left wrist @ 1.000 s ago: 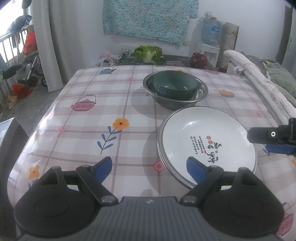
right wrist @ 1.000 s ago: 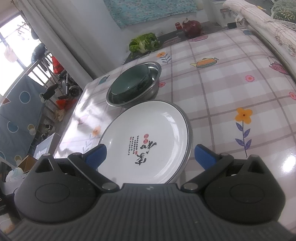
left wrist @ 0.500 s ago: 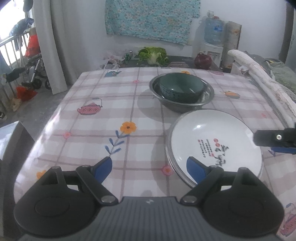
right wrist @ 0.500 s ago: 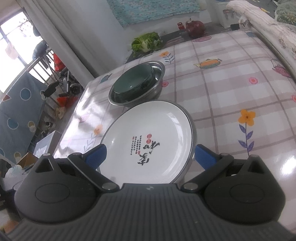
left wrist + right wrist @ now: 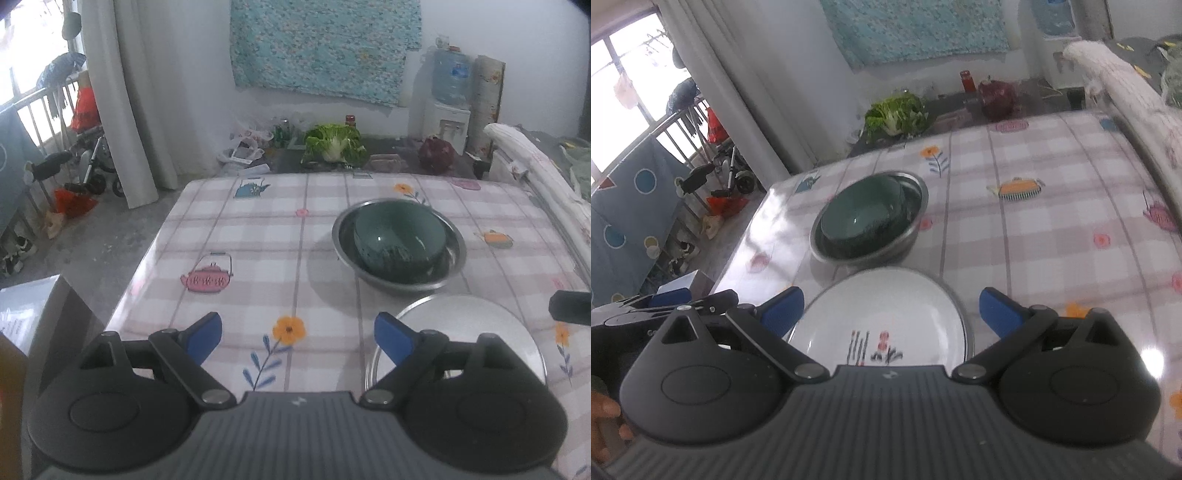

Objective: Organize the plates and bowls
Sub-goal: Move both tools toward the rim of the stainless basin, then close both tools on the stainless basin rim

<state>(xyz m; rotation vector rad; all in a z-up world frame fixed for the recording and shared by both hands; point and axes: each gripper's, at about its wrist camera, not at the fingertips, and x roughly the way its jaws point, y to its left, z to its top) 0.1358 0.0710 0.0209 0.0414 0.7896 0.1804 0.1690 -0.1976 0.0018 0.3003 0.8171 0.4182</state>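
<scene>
Writing: white plate (image 5: 882, 325) carries red and black characters plus small red blossoms near its centre, blurred, not readable. Blue label on the water jug (image 5: 451, 75) is also too blurred to read. No brand text legible anywhere else.

Left tongs (image 5: 297, 338): spread wide, nothing between the blue fingertips (image 5: 205, 334). They hang over the checked surface (image 5: 258, 258), above the printed orange flower. The right-hand fingertip overlaps the plate's (image 5: 469, 325) left rim in the left wrist view; contact cannot be told.

Right tongs (image 5: 890, 314): spread wide too, holding nothing. The plate lies between and just past the blue fingertips (image 5: 999, 314), its near part hidden under the tongs body. No visible touching. In the right wrist view the left tongs (image 5: 670, 301) show at the left edge, beside the plate.

Task items: the plate sits inside a metal-rimmed dish on the near part of the surface. Just beyond it, almost rim to rim, a steel basin (image 5: 908, 236) holds a dark green bowl (image 5: 862, 214), which is tilted and leans toward the basin's left wall. Same pair in the left wrist view: basin (image 5: 452, 273), bowl (image 5: 399, 242).

Background: cabbage (image 5: 334, 144) on a dark low bench past the far edge of the surface, patterned teal cloth (image 5: 325, 48) on the wall, grey curtain (image 5: 129, 103) at left.
</scene>
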